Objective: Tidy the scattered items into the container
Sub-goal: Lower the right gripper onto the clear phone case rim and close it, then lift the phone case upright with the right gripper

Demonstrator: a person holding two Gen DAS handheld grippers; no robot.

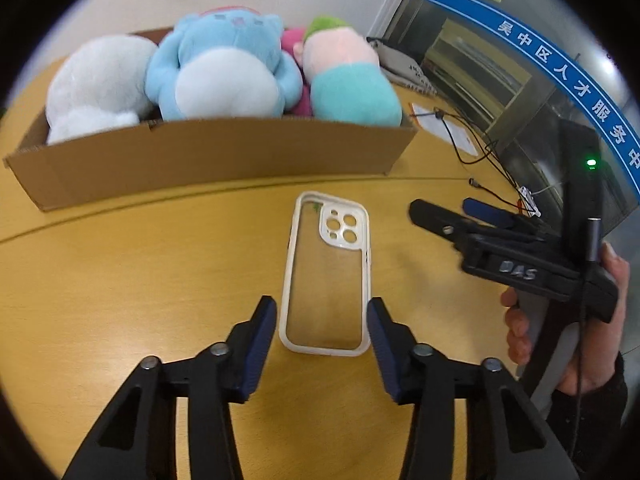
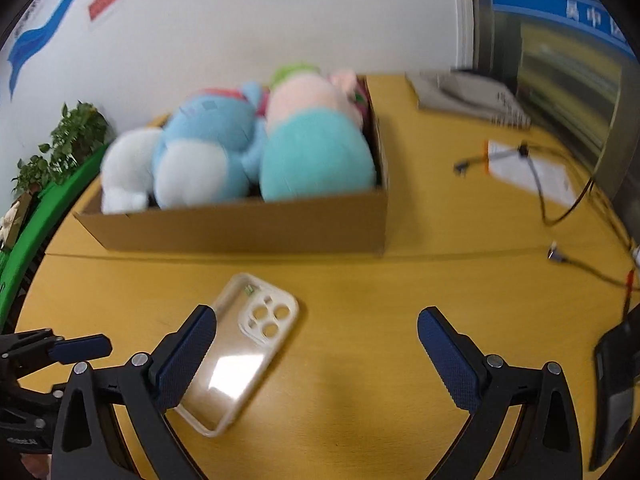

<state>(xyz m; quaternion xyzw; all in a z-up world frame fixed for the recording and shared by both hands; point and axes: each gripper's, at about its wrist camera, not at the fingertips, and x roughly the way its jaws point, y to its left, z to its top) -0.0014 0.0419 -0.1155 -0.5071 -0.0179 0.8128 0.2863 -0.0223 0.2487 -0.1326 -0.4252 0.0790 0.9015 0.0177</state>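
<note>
A clear phone case with a white rim [image 1: 326,274] lies flat on the wooden table, camera cutout toward the box. My left gripper [image 1: 322,312] is open, its blue pads on either side of the case's near end, not touching it. The case also shows in the right wrist view [image 2: 240,354]. My right gripper [image 2: 316,322] is open and empty, with the case under its left finger. The right gripper shows in the left wrist view [image 1: 452,212] to the right of the case. A cardboard box [image 1: 208,160] behind holds several plush toys: white [image 1: 96,84], blue [image 1: 224,68] and teal-pink [image 1: 352,84].
Cables [image 1: 480,148] and a paper sheet [image 1: 444,124] lie at the table's right. A grey desk phone [image 2: 468,96] sits at the back right. A dark device [image 2: 616,384] lies at the right edge. A green rail and a plant [image 2: 60,148] are on the left.
</note>
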